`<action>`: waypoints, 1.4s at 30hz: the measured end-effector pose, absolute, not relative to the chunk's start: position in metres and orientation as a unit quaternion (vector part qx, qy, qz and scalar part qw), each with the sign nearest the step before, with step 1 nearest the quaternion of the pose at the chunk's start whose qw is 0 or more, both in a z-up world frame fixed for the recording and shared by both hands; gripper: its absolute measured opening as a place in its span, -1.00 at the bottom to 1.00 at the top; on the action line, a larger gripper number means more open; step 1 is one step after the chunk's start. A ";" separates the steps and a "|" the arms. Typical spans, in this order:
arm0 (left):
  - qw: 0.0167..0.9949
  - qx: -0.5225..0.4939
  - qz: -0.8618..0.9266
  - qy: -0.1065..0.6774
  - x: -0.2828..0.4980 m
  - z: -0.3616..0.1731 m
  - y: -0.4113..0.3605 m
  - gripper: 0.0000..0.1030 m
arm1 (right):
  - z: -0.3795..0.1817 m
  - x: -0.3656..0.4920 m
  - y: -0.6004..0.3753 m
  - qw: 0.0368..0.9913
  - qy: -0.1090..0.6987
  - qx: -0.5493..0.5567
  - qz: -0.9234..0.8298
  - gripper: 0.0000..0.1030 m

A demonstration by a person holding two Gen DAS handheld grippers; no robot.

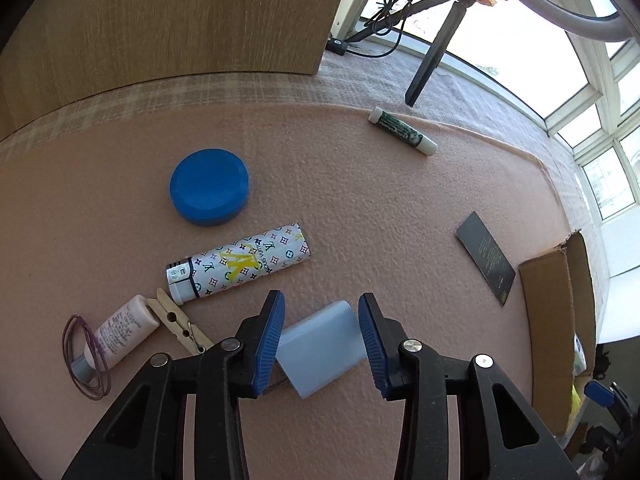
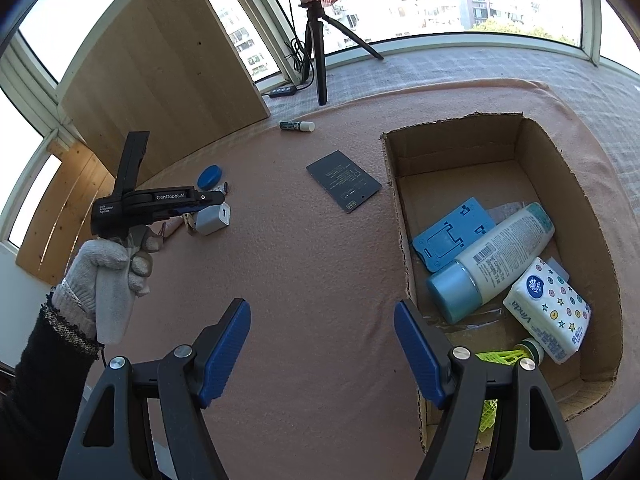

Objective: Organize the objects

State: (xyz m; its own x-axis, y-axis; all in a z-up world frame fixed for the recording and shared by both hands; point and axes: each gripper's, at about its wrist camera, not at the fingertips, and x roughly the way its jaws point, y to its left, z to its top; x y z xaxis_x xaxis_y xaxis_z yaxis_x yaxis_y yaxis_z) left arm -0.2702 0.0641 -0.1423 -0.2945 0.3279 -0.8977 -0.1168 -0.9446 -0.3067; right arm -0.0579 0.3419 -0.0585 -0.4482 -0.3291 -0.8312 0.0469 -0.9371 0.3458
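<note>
A pale, boxy charger block [image 1: 320,348] lies on the pink mat between the blue pads of my left gripper [image 1: 321,300], and both pads press on its sides. The right wrist view shows the same charger [image 2: 214,218] at the tip of that gripper, which a gloved hand [image 2: 108,272] holds. My right gripper [image 2: 322,312] hovers open over bare mat, with nothing between its fingers. It is just left of a cardboard box [image 2: 400,240] holding a lotion bottle [image 2: 496,256], a blue phone stand [image 2: 452,236] and a tissue pack [image 2: 548,312].
Near the left gripper lie a patterned lighter [image 1: 240,264], a blue round lid [image 1: 209,186], a wooden clothespin [image 1: 180,322], a small pink tube [image 1: 120,330] and rubber bands [image 1: 86,360]. Farther off are a green-white stick [image 1: 402,131], a dark card [image 1: 486,258] and a tripod leg [image 1: 432,52].
</note>
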 end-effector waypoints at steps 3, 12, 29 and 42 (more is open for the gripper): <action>0.146 -0.577 0.798 -0.092 -0.258 -0.146 0.070 -0.22 | -0.057 -0.060 0.337 0.119 -0.135 0.513 -0.840 0.38; 0.143 -0.570 0.801 -0.116 -0.196 -0.149 0.082 -0.24 | -0.063 -0.067 0.317 0.144 -0.130 0.517 -0.834 0.38; 0.159 -0.558 0.809 -0.093 -0.103 -0.141 0.070 0.18 | -0.083 -0.067 0.281 0.185 -0.140 0.537 -0.811 0.38; 0.222 -0.560 0.794 -0.082 -0.066 -0.140 0.096 0.16 | -0.104 -0.062 0.255 0.212 -0.160 0.565 -0.781 0.38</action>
State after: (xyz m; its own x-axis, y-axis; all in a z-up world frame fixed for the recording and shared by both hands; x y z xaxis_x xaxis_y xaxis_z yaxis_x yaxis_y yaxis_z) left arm -0.0658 0.0964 -0.1401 -0.2740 0.4441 -0.8531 -0.2599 -0.8882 -0.3789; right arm -0.0618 0.2551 -0.1042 -0.2723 -0.5116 -0.8149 0.1498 -0.8591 0.4894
